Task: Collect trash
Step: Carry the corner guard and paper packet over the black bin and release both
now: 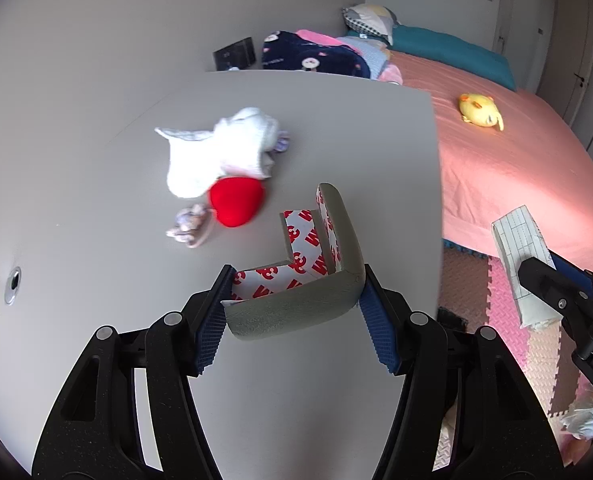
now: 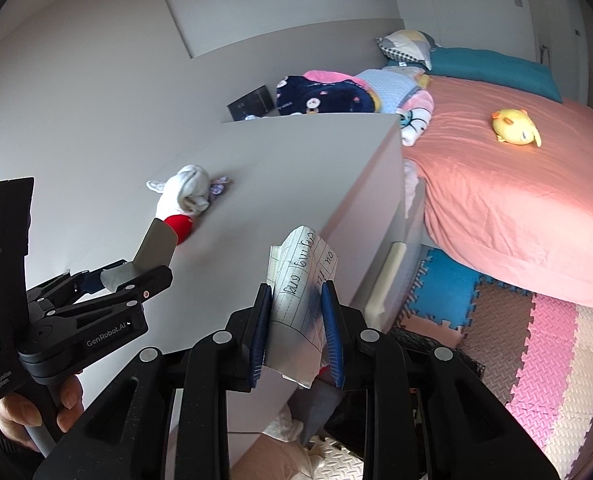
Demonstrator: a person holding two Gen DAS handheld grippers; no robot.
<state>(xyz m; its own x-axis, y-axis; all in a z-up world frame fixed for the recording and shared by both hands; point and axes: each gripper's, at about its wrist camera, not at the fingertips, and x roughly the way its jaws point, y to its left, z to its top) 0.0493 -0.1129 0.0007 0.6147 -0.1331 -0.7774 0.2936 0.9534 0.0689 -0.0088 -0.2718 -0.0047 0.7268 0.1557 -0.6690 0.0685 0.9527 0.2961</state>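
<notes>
Corner guard (image 1: 296,304) – gripped; paper (image 2: 300,304) – gripped

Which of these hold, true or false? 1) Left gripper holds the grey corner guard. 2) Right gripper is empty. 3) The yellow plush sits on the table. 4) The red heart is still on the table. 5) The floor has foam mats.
1) True: the left gripper is shut on the grey corner guard.
2) False: the right gripper is shut on a folded lined paper.
3) False: the yellow plush lies on the pink bed.
4) True: the red heart rests on the table, beside the white cloth.
5) True: foam mats.
</notes>
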